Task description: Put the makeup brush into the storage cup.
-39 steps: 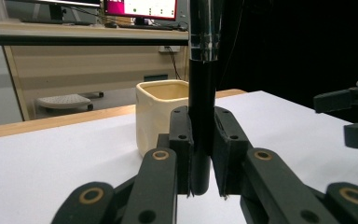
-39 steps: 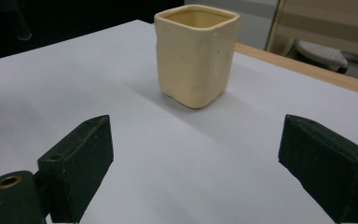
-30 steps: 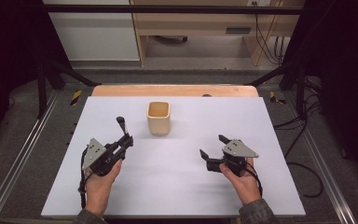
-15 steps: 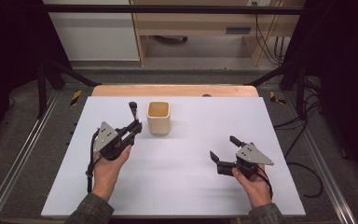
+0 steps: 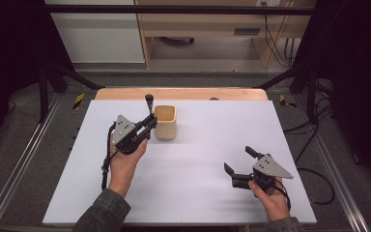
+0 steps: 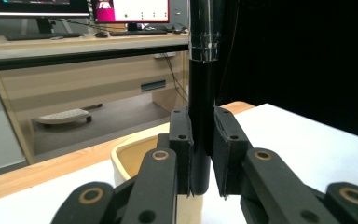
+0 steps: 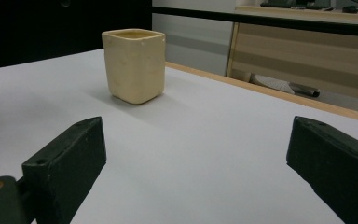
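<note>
Black pen (image 6: 201, 93) in left gripper (image 5: 149, 123) (upright, beside cup (image 5: 165, 122))

I see a white rectangular tabletop (image 5: 198, 193) with a light wooden strip (image 5: 125, 93) along its far edge. Beyond it stands a pale wooden desk (image 5: 212, 26) bearing two computer monitors (image 6: 130, 9) and a dark keyboard (image 6: 42, 35). Black cables (image 5: 273, 38) hang at its right side.

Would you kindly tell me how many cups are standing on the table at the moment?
1: a beige square cup toward the table's far edge, left of centre, beside the left gripper's black pen.
</note>
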Available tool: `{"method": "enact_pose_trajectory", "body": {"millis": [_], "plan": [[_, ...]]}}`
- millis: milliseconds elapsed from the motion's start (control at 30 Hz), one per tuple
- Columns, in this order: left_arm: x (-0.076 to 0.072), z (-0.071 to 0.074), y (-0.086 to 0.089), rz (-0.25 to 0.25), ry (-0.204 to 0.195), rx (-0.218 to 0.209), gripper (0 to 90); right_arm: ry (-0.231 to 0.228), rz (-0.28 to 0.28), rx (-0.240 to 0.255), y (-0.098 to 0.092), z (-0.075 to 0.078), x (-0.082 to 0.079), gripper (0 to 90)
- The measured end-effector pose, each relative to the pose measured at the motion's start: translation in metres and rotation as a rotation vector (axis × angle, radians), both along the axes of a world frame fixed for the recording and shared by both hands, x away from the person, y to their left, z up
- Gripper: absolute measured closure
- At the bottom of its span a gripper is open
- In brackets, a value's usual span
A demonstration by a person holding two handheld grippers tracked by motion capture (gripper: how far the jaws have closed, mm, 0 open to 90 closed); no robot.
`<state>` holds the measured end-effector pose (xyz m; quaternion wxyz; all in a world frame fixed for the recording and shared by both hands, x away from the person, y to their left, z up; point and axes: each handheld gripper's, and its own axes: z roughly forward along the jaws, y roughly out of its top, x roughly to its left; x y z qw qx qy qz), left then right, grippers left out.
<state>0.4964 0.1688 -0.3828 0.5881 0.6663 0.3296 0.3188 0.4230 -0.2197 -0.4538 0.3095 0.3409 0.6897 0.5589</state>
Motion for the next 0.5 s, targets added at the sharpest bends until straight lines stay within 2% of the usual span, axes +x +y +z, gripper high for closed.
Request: {"method": "enact_pose_trajectory", "body": {"millis": [300, 400, 500], "plan": [[0.013, -0.009, -0.009, 0.041, 0.002, 0.015, 79.2, 0.003, 0.009, -0.001, 0.003, -0.001, 0.001, 3.9], [0.017, -0.014, -0.014, 0.059, 0.009, 0.034, 79.2, 0.006, 0.017, 0.005, 0.005, -0.001, 0.0, 3.8], [0.019, -0.015, -0.016, 0.066, 0.007, 0.035, 79.2, 0.008, 0.021, 0.017, 0.007, -0.001, 0.001, 3.1]]}}
